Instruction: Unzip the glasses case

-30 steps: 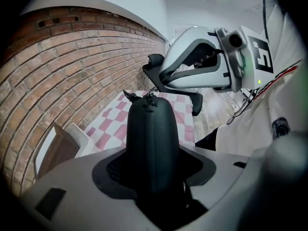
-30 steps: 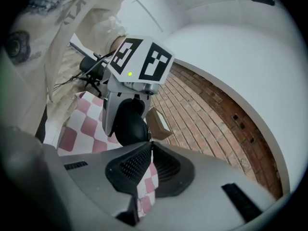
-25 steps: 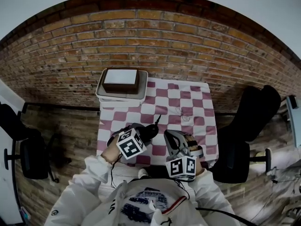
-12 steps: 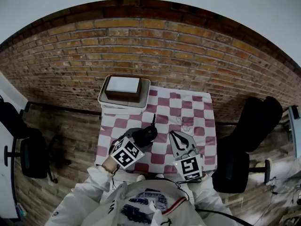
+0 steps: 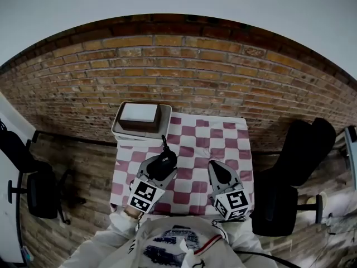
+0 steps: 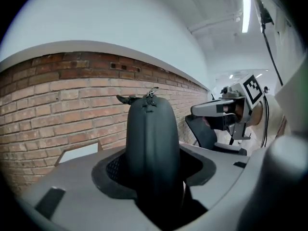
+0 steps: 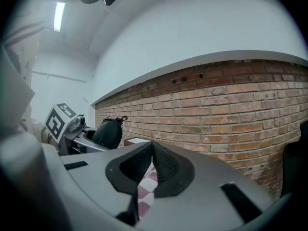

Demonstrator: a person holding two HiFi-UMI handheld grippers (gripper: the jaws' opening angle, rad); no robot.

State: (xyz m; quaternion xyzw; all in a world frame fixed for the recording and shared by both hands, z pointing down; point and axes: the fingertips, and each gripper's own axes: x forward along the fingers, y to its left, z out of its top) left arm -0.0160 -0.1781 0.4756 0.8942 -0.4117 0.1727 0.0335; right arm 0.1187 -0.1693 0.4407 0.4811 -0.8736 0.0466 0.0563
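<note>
Since the earlier frame, both grippers were raised and levelled above the near edge of the red-and-white checked tabletop (image 5: 237,144). The left gripper (image 5: 155,169) was clamped on the black oval zipped glasses case (image 6: 153,134). The right gripper (image 7: 152,150) was pressed together, empty.

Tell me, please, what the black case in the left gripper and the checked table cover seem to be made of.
Glasses case: probably a stiff moulded shell with a matt black, slightly rubbery or leather-like skin; it keeps its rounded form and gives only soft reflections. Its zip pull looks metallic. Tablecloth: thin cloth or vinyl, red-and-white checked; which one cannot be told.
</note>
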